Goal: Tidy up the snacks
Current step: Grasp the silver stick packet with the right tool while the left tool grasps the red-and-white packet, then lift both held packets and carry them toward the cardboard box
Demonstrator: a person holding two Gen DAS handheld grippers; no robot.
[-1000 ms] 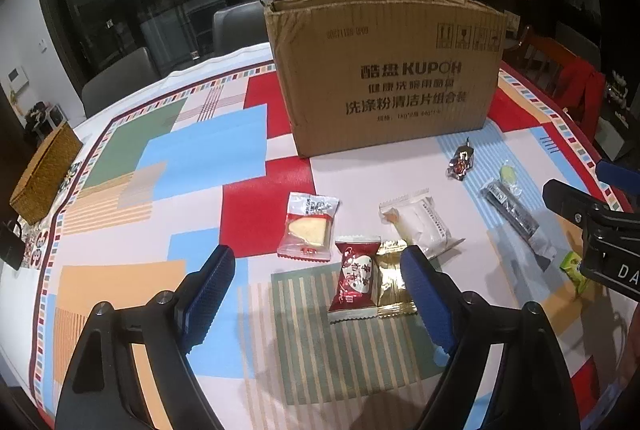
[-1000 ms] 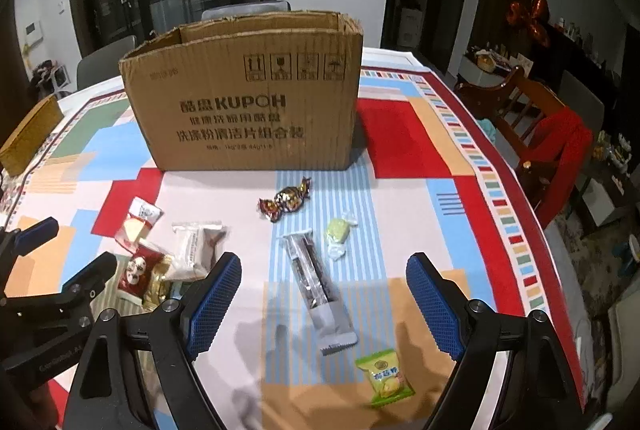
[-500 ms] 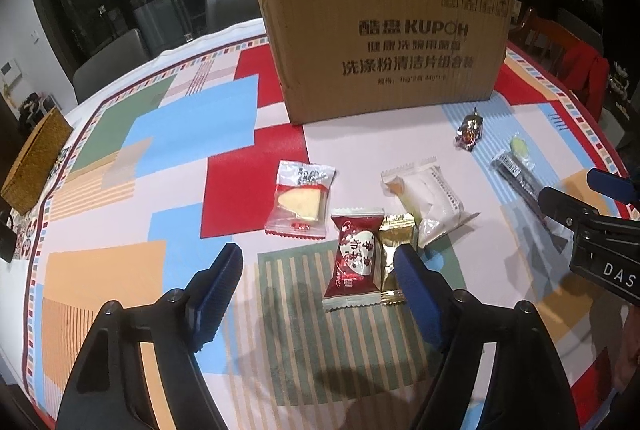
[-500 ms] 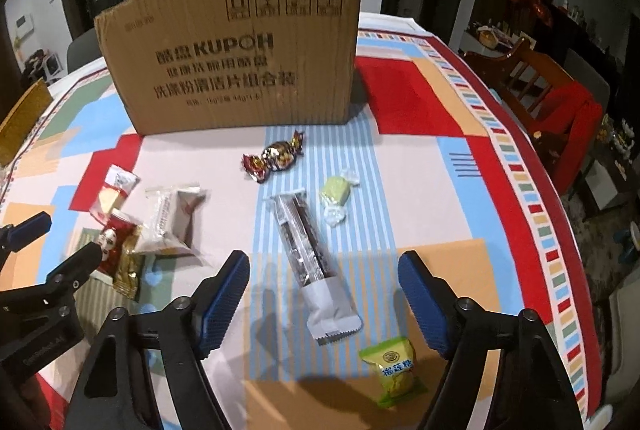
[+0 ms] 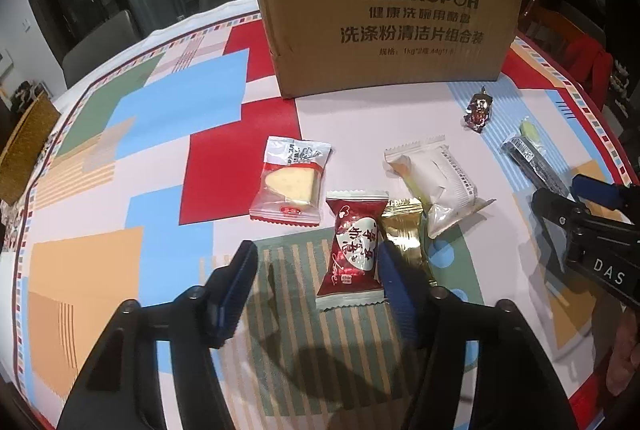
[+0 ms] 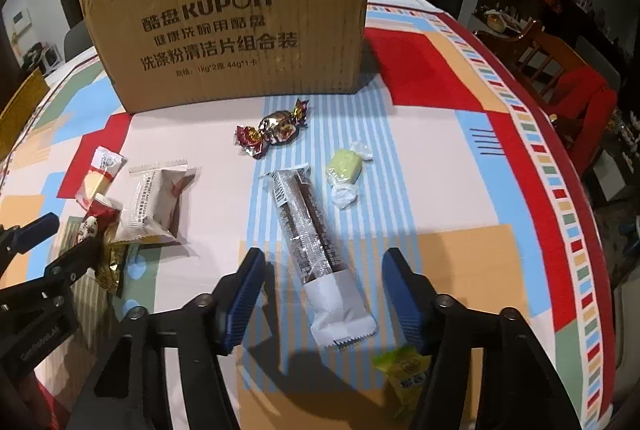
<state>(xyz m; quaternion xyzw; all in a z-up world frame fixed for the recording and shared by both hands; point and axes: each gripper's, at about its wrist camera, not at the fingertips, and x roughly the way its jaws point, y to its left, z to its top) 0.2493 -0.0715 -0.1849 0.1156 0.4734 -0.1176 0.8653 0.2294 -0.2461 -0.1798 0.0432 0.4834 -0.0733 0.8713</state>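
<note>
In the left wrist view my left gripper (image 5: 316, 288) hovers low over the table, jaws closing. The red heart-print packet (image 5: 352, 254) lies between them, close to the right finger, which overlaps a gold packet (image 5: 404, 230); the left pad stands apart from the packet. My right gripper (image 6: 324, 290) is also closing. The white end of a long dark bar packet (image 6: 310, 230) lies between its fingers, untouched. The cardboard box (image 5: 384, 10) stands upright behind the snacks.
A cake-slice packet (image 5: 290, 182), a white packet (image 5: 436, 182), a twisted foil candy (image 6: 274, 128), a green candy (image 6: 344, 170) and a yellow-green packet (image 6: 404, 374) lie on the patterned tablecloth (image 5: 172, 118). A woven basket (image 5: 24, 150) sits far left; a red-draped chair (image 6: 576, 98) stands right.
Both grippers have sunk toward the table and tilted further down. Their jaws have narrowed around the red packet and the bar packet. No snack has moved.
</note>
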